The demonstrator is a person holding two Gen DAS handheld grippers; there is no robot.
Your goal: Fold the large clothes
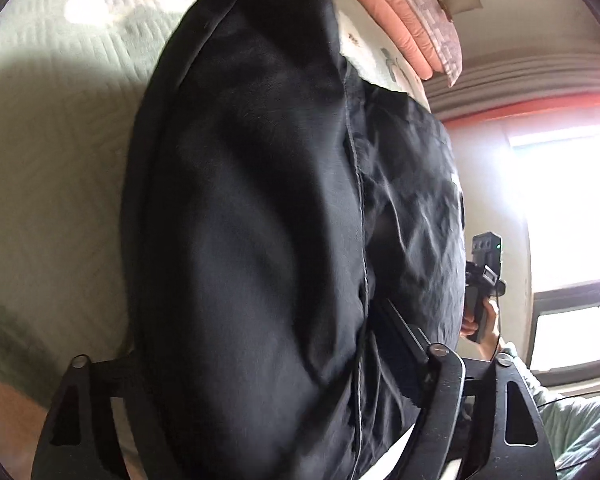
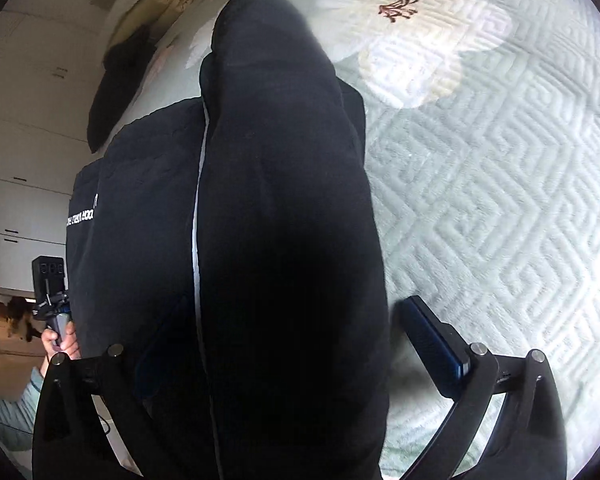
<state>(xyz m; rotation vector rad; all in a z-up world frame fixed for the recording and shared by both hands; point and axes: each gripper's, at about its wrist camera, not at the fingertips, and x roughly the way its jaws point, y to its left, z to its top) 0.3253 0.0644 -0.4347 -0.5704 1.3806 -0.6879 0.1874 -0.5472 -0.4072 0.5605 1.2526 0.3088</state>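
The black garment (image 1: 260, 220) hangs lifted off the pale green quilted bedspread (image 1: 52, 152), a heavy dark cloth with a pale line of piping or zipper running down its length and a rumpled, wrinkled panel to one side. It drapes down between the fingers of my left gripper (image 1: 268, 364), whose right finger (image 1: 404, 332) presses into the fabric; the other finger is buried under cloth, so I think the jaws are closed on the garment, though I cannot see them meet. My right gripper (image 2: 284, 344) has the same cloth falling through it, yet its right finger (image 2: 432, 344) stands apart from the fabric over bare bedspread, and whether those jaws pinch anything I cannot tell. Only the left wrist view shows the stacked pink bedding (image 1: 396, 16) at the bed's far edge and the bright window (image 1: 572, 208), with my right hand (image 1: 480, 320) on its handle. Only the right wrist view shows white lettering (image 2: 80, 216) on the garment, a big white flower (image 2: 412, 28) on the bedspread, white cabinets (image 2: 24, 128), and my left hand (image 2: 60, 340).
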